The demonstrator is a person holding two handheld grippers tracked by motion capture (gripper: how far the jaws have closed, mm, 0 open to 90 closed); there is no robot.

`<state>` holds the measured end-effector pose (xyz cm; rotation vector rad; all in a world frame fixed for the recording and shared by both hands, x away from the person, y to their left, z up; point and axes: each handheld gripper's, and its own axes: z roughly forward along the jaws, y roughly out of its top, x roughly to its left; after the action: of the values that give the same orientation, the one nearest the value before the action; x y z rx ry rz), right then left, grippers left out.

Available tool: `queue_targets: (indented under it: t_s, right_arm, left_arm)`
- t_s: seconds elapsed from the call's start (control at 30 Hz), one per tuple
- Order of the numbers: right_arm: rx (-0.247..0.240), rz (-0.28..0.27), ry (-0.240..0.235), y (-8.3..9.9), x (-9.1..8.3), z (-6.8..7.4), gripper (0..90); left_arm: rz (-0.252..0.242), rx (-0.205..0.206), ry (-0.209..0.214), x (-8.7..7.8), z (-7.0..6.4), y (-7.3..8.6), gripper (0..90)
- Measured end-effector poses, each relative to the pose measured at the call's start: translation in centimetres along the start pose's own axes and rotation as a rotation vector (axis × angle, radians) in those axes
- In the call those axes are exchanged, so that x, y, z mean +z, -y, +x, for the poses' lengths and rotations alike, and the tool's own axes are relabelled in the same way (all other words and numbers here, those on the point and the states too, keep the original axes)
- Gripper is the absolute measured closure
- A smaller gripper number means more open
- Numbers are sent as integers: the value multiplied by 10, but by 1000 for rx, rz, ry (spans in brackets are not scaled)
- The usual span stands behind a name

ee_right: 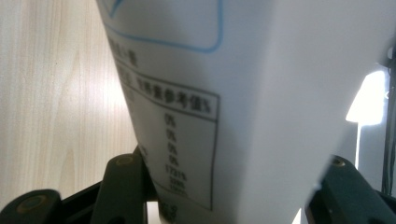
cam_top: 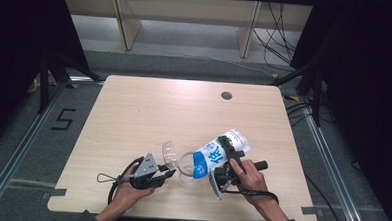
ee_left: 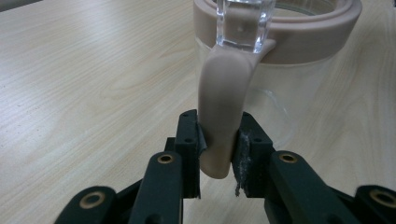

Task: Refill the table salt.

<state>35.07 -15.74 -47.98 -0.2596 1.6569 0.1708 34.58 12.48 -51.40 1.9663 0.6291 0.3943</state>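
On the near part of the wooden table (cam_top: 134, 113), left of its middle, a person's left hand (cam_top: 125, 192) holds the left gripper (cam_top: 167, 175), which points right toward a clear jar (cam_top: 185, 165). In the left gripper view its two black jaws are pressed against the sides of the jar's pinkish-beige tab (ee_left: 222, 121), which hangs down from a band (ee_left: 308, 35) of the same colour around the jar's rim. A clear clasp (ee_left: 240, 23) sits over the top of the tab. The jar stands upright on the table, and its clear lid (cam_top: 169, 152) is swung open to the far left of the mouth.

Just right of the jar, a white and blue bag (cam_top: 216, 155) is tipped over with its blue end down at the jar's mouth and its white end raised toward the far right. Whether anything is coming out of it cannot be told.

The right gripper (cam_top: 230, 151) grips the bag's upper part, held by the right hand (cam_top: 251, 179) on the near right side of the table. In the right gripper view the bag (ee_right: 261, 93) stands between the two black jaws, which are spread around it and touch its sides; a printed table with blurred figures faces the camera.

Far from both hands, a round dark hole (cam_top: 226, 96) sits in the table toward its far right.
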Motion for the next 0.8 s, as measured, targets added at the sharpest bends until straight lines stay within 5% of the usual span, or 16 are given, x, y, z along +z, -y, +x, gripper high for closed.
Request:
queue_targets:
  t_s: [0.2, 0.37, 0.8]
  right_arm:
    - [-5, 14, -1, -1, -1, 1, 506]
    - [2, -33, 23, 0, 2, 1, 508]
    - [14, 0, -1, -1, 0, 2, 510]
  left_arm:
    - [0, -1, 0, 0, 0, 0, 732]
    - [0, -3, 0, 0, 0, 0, 731]
    - [1, -15, 5, 1, 0, 1, 731]
